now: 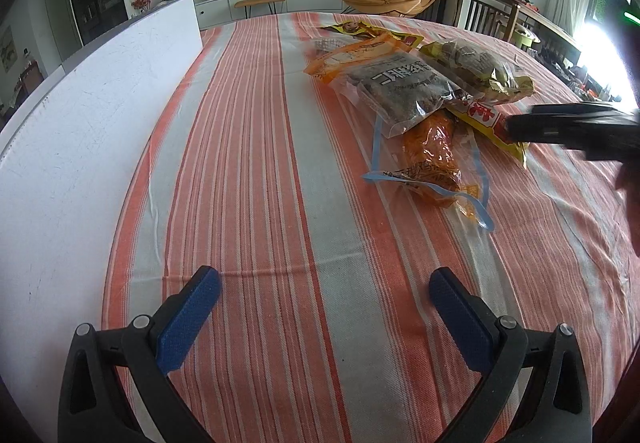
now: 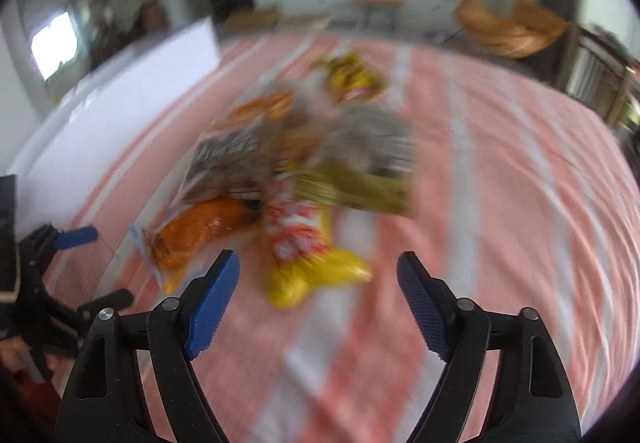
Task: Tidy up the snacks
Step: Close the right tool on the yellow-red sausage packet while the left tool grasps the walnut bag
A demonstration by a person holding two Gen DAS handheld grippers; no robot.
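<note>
Leftmost, a white board stands on edge along the side of the striped orange-and-white tablecloth. Next to it the left gripper hangs over bare cloth, its blue pads wide apart with nothing between them. Further right, past the middle of the cloth, the snacks lie in one loose heap: a clear bag of dark pieces rests on top of an orange packet, which sits inside a blue-edged clear wrapper. Behind them is an orange-and-white packet, and to the right a crinkly olive-gold bag and a yellow-and-red packet. At the right edge the right gripper shows as a dark blur just beside the yellow-and-red packet; its own blurred view has the jaws spread, empty, above the cloth short of the heap
</note>
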